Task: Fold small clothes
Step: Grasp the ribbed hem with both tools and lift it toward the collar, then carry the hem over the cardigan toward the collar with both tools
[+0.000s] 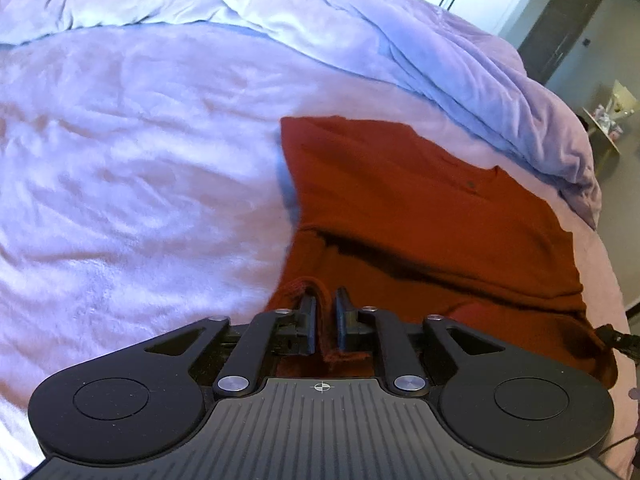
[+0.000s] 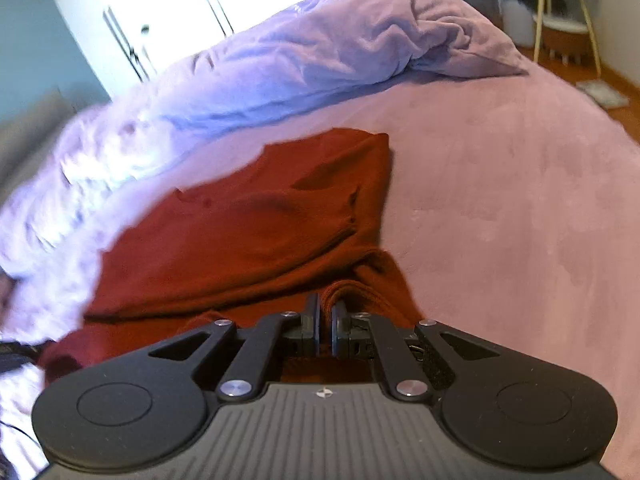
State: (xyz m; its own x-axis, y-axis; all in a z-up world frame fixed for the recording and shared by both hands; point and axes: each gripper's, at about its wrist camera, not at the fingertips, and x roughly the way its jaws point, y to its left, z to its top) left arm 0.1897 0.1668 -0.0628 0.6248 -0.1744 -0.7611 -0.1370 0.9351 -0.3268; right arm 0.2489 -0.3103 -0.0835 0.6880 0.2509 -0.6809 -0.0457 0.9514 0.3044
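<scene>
left gripper (image 1: 326,300) and right gripper (image 2: 325,308) both clamped on red garment (image 1: 420,208) hem, over pink bedspread (image 2: 520,200)

The garment (image 1: 420,216) lies spread on the bed (image 1: 140,168), with the near hem raised off it. The left gripper (image 1: 326,320) is at the garment's near left corner, a fold of hem pinched between its jaws; the right gripper (image 2: 325,320) is at the near right corner, its jaws closed on a bunched edge of the same garment (image 2: 248,232). Behind the garment, along the bed's far side, a heaped duvet (image 2: 320,52) runs from edge to edge. Beyond the bed's far right corner a small side table (image 2: 560,12) stands on the floor (image 2: 616,76).
</scene>
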